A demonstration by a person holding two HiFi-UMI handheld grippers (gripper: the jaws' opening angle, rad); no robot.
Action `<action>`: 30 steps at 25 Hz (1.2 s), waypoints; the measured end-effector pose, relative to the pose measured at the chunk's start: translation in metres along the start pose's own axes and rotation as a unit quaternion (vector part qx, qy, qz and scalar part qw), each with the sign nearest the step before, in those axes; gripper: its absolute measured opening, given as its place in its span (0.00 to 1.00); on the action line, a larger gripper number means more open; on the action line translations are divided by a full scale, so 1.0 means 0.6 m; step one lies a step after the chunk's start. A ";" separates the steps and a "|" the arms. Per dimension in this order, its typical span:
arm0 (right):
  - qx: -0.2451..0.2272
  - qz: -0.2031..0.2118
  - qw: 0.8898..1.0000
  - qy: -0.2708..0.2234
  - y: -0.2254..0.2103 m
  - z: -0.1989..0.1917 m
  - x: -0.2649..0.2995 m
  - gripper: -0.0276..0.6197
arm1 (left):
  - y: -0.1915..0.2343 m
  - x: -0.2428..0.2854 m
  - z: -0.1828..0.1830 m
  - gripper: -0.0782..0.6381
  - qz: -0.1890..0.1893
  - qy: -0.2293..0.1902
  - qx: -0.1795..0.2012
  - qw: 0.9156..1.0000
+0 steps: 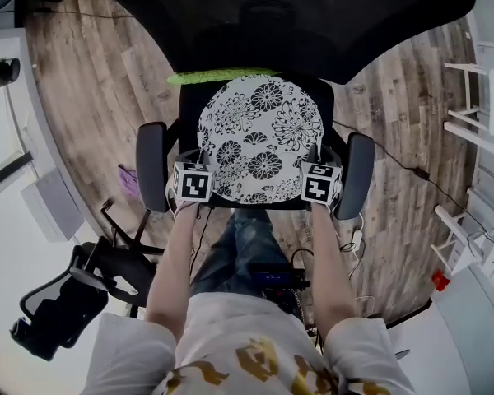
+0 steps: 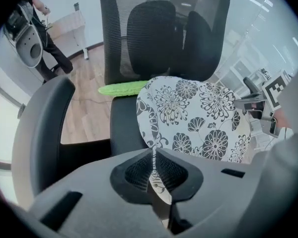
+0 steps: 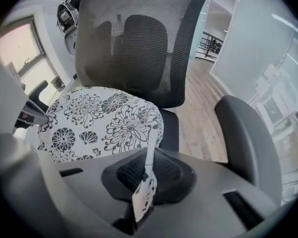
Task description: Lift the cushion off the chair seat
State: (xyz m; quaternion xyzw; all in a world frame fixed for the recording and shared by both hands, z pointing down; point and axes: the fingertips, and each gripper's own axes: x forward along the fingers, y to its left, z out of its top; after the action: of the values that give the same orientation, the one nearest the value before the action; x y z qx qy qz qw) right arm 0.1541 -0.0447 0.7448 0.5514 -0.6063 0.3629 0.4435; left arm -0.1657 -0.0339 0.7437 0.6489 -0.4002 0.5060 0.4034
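Observation:
A round white cushion (image 1: 261, 136) with black flower print hangs just above the black seat (image 1: 189, 105) of an office chair. My left gripper (image 1: 200, 158) is shut on the cushion's left near edge; in the left gripper view the cushion (image 2: 198, 118) has its cloth pinched flat between the pads (image 2: 161, 175). My right gripper (image 1: 315, 156) is shut on the right near edge; in the right gripper view the cushion (image 3: 104, 123) has a fold of fabric held in the jaws. Both grippers point steeply down. The cushion sags a little between them.
A green strip (image 1: 218, 76) lies at the back of the seat under the mesh backrest (image 1: 272, 15). Black armrests (image 1: 152, 167) (image 1: 358, 171) flank both grippers closely. Another black chair (image 1: 66, 303) lies at lower left; white furniture (image 1: 486, 105) stands at right; cables (image 1: 395, 167) run on the wood floor.

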 end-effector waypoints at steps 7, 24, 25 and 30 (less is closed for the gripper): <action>0.007 0.007 1.000 0.001 0.000 0.012 -0.027 0.08 | 0.008 -0.036 0.019 0.13 0.001 -0.020 0.002 1.000; 0.009 0.016 0.999 -0.050 0.001 0.055 -0.160 0.08 | -0.013 -0.140 0.033 0.13 -0.003 -0.055 0.009 0.998; 0.010 0.016 0.998 -0.056 -0.001 0.059 -0.167 0.08 | -0.014 -0.146 0.035 0.13 -0.004 -0.058 0.008 0.998; 0.022 0.013 0.996 -0.081 -0.009 0.072 -0.209 0.08 | -0.025 -0.186 0.045 0.13 -0.007 -0.080 0.007 0.997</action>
State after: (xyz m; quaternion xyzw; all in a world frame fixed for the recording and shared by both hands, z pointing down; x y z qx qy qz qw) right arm 0.1534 -0.0417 0.6119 0.5807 -0.6393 0.3359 0.3758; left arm -0.1617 -0.0414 0.6285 0.6931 -0.4230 0.4524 0.3687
